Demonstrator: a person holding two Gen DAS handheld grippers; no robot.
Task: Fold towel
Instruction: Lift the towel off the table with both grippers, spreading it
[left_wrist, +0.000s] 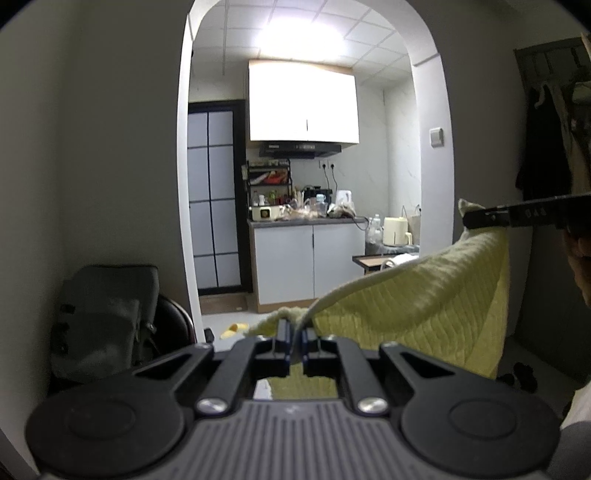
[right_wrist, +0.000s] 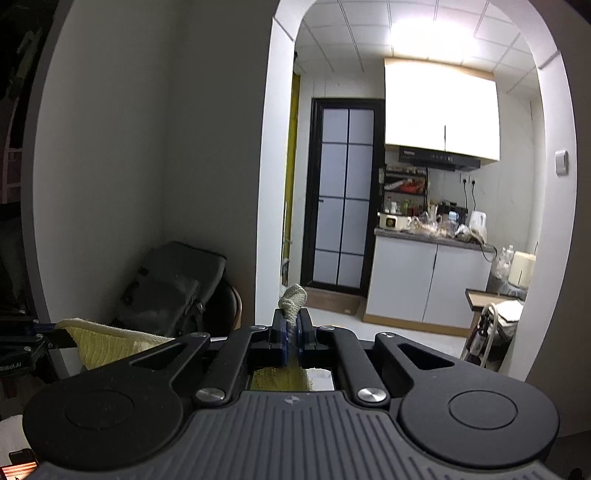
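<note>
A yellow quilted towel (left_wrist: 424, 302) hangs in the air, stretched between my two grippers. In the left wrist view my left gripper (left_wrist: 294, 328) is shut on one corner of it, and the cloth rises to the right. There my right gripper (left_wrist: 471, 218) pinches another corner. In the right wrist view my right gripper (right_wrist: 291, 321) is shut on that corner, with a tuft of towel (right_wrist: 293, 297) poking out past the pads. The towel's top edge (right_wrist: 110, 345) runs left to the left gripper (right_wrist: 62, 338). The towel's lower part is hidden.
A grey backpack (left_wrist: 107, 317) rests on a dark chair by the wall at the left. Ahead, an archway opens onto a kitchen with white base cabinets (left_wrist: 306, 262) and a cluttered counter (right_wrist: 432, 232). Dark clothes (left_wrist: 543, 147) hang at the right.
</note>
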